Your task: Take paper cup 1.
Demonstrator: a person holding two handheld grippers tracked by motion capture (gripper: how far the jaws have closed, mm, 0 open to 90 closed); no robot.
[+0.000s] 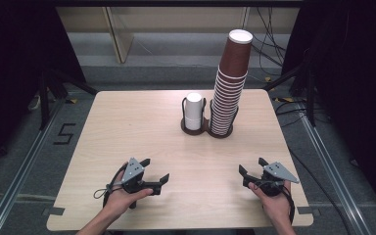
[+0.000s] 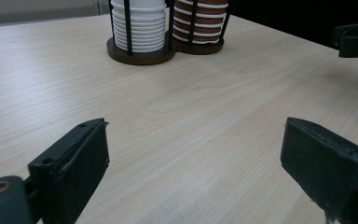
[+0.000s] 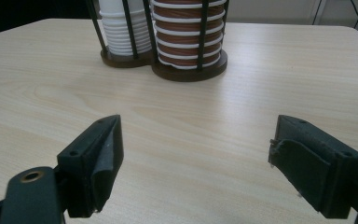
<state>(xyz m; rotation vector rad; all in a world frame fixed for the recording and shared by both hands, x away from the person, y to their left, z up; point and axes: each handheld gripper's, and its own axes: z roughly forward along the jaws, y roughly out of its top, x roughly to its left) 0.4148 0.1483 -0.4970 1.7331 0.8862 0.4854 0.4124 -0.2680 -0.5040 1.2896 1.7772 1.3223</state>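
Observation:
A tall stack of brown paper cups [image 1: 230, 83] stands upside down in a dark wire holder [image 1: 220, 131] at the table's far middle. Beside it, on its left, a short stack of white cups [image 1: 194, 111] sits in the twin holder. In the left gripper view the white cups [image 2: 138, 28] and brown cups [image 2: 199, 23] lie ahead, far off. The right gripper view has the brown cups [image 3: 189, 35] and white cups [image 3: 123, 28] ahead too. My left gripper [image 1: 155, 170] rests open near the front left. My right gripper [image 1: 252, 166] is open at the front right. Nothing lies between either pair of jaws.
The light wooden table [image 1: 142, 132] has bare room between the grippers and the cup holders. A grey floor with metal rails [image 1: 19, 166] surrounds it, and cables [image 1: 269, 49] trail behind the far right. The other gripper [image 2: 356, 41] shows at the left gripper view's right edge.

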